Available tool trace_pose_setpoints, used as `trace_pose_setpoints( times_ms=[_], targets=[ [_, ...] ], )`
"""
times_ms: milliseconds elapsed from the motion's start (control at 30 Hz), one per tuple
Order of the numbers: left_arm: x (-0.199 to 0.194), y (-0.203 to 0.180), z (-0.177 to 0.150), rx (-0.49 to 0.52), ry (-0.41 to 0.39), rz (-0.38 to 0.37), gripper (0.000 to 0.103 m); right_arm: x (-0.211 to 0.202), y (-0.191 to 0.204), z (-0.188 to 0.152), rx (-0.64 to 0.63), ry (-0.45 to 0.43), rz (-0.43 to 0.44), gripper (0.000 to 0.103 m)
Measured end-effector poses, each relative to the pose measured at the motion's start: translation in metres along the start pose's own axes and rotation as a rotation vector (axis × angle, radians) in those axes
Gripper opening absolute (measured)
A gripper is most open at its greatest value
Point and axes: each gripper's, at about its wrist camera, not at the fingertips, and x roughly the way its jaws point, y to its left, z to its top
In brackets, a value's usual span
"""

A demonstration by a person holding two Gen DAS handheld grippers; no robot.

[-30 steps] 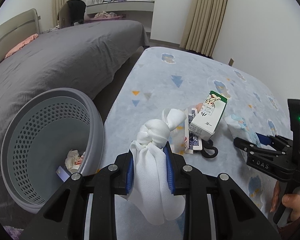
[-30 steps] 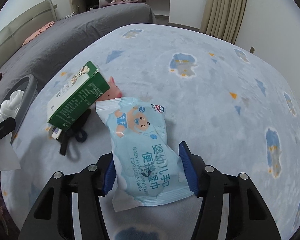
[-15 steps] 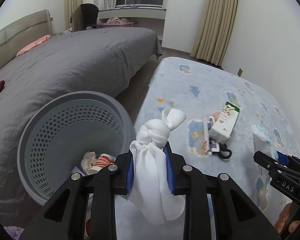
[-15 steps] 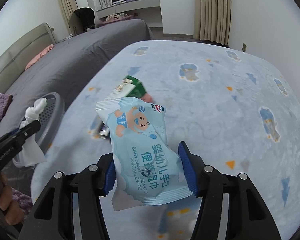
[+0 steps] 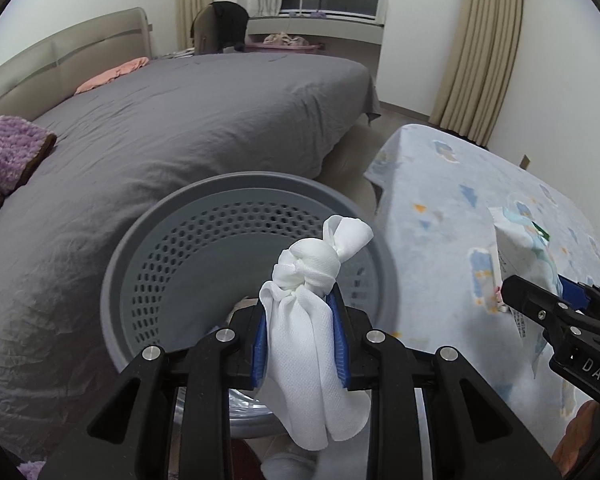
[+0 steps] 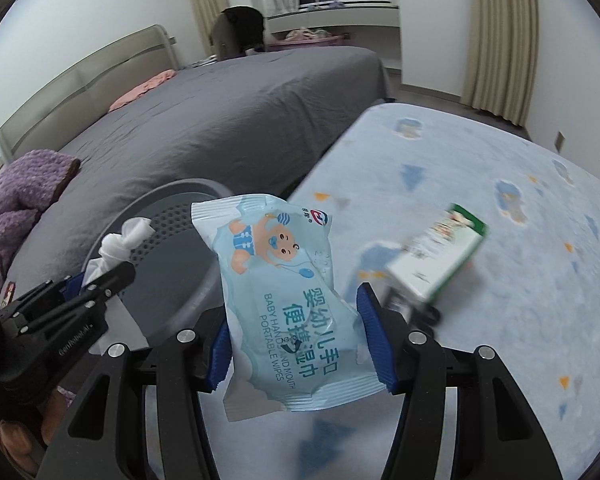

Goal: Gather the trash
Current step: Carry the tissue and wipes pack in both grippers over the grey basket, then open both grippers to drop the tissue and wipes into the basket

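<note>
My left gripper [image 5: 300,340] is shut on a knotted white cloth bundle [image 5: 314,320] and holds it above the near rim of the grey perforated trash basket [image 5: 148,264]. My right gripper [image 6: 298,340] is shut on a light blue baby wipes pack [image 6: 284,296], held in the air right of the basket [image 6: 168,216]. The left gripper with its white bundle [image 6: 120,244] shows at the left of the right wrist view. The wipes pack [image 5: 520,248] and right gripper also show at the right of the left wrist view.
A green and white carton [image 6: 440,260] lies on the light blue patterned mat [image 6: 520,220] with small dark items beside it. A bed with a grey cover [image 5: 180,120] stands behind the basket, with a purple blanket [image 5: 8,152] on it. Curtains [image 5: 480,52] hang at the back.
Both grippers have swung left and up toward the basket with their loads. The basket now sits straight under the white bundle. The carton has slid to the right of the right wrist view.
</note>
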Motion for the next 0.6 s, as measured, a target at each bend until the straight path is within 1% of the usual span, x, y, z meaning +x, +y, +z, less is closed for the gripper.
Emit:
trace_pose_setpoints(
  times_ms=[67, 300, 467, 600],
  targets=[
    [0.001, 0.012, 0.001, -0.008, -0.001, 0.027, 0.027, 0.008, 0.014, 0.007, -0.021, 0.003, 0.025, 0.055],
    [0.011, 0.046, 0.007, -0.049, 0.016, 0.083, 0.027, 0.036, 0.055, 0.030, -0.088, 0.017, 0.091, 0.055],
    [0.018, 0.067, 0.010, -0.090, 0.032, 0.097, 0.028, 0.057, 0.074, 0.039, -0.124, 0.047, 0.119, 0.055],
    [0.023, 0.074, 0.012, -0.106, 0.041, 0.098, 0.030, 0.067, 0.083, 0.044, -0.135, 0.054, 0.130, 0.055]
  ],
)
